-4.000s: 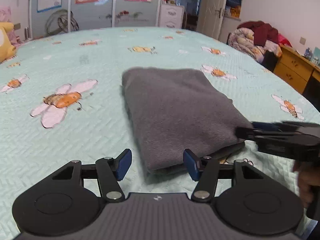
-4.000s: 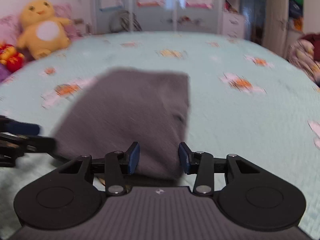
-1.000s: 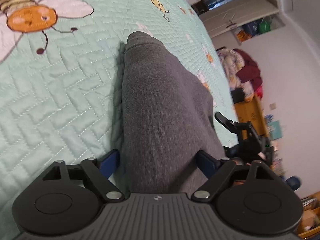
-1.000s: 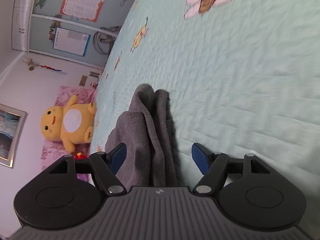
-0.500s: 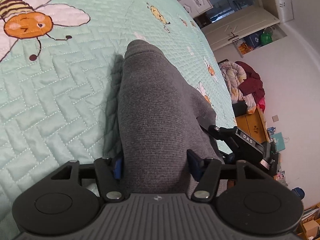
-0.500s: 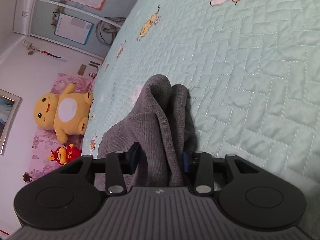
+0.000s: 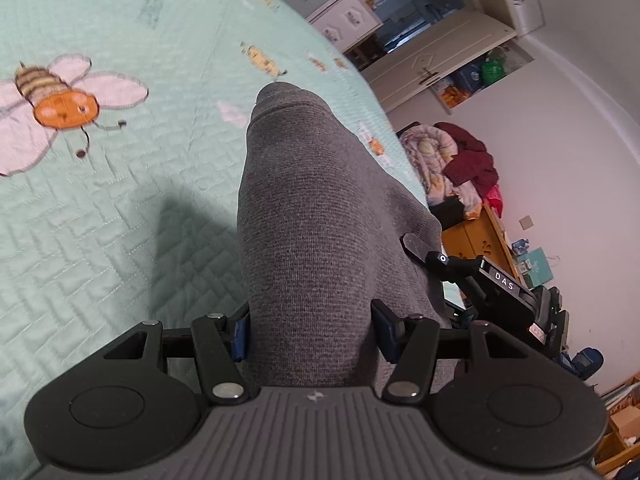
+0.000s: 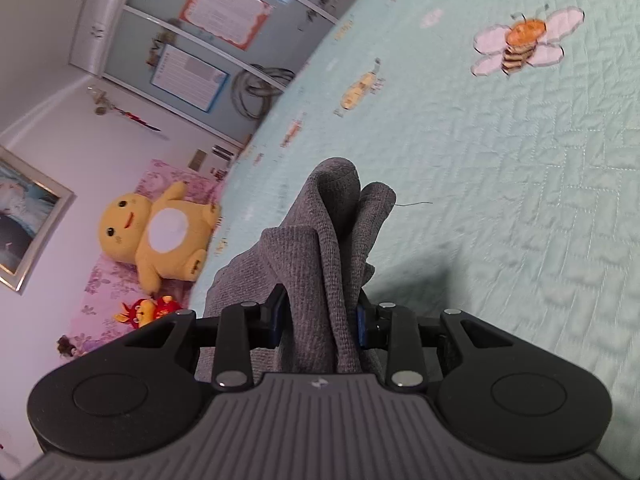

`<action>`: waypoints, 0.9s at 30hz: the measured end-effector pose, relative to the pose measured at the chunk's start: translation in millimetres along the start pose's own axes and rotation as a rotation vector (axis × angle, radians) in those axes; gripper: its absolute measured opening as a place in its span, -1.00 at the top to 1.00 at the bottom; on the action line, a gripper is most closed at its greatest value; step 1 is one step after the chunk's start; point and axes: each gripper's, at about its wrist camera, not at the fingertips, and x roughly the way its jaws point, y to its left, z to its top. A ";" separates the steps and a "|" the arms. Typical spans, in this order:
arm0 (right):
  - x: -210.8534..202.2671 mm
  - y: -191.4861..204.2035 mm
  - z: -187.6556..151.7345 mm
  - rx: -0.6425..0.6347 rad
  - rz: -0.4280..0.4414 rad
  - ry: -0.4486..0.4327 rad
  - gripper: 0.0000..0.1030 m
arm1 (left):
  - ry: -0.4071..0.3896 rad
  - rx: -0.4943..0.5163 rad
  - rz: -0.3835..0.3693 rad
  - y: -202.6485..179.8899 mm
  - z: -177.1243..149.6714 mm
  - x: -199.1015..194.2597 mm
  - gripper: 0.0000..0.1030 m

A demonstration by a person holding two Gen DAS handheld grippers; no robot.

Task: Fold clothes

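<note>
A mint quilted bedspread (image 7: 120, 220) with bee prints covers the bed; a folded grey garment (image 7: 312, 216) rests on it.

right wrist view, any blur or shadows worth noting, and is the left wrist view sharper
Right wrist view: the grey garment is sharp, the bedspread smears toward the far bee and carries a dark shadow beside the cloth. Left wrist view: crisper overall, knit texture clear, shadow left of the garment, room walls bowed by fisheye.

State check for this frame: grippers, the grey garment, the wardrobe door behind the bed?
Left gripper: shut on the grey garment.
Right gripper: shut on the grey garment.
Grey garment: folded into a thick bundle, gripped at both near corners, lifting off the quilt.
Cream wardrobe door: open.
</note>
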 end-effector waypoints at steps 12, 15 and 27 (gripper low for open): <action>-33.3 114.0 -42.3 -0.118 0.112 -0.006 0.35 | -0.192 0.067 0.050 -34.5 -25.0 -149.2 -0.19; -28.4 147.6 -59.7 -0.148 0.155 0.016 0.35 | -0.255 0.058 0.074 -29.0 -30.5 -191.9 -0.19; 76.4 280.0 -160.0 -0.243 0.268 0.179 0.35 | -0.480 -0.075 0.213 68.2 -34.6 -353.6 -0.20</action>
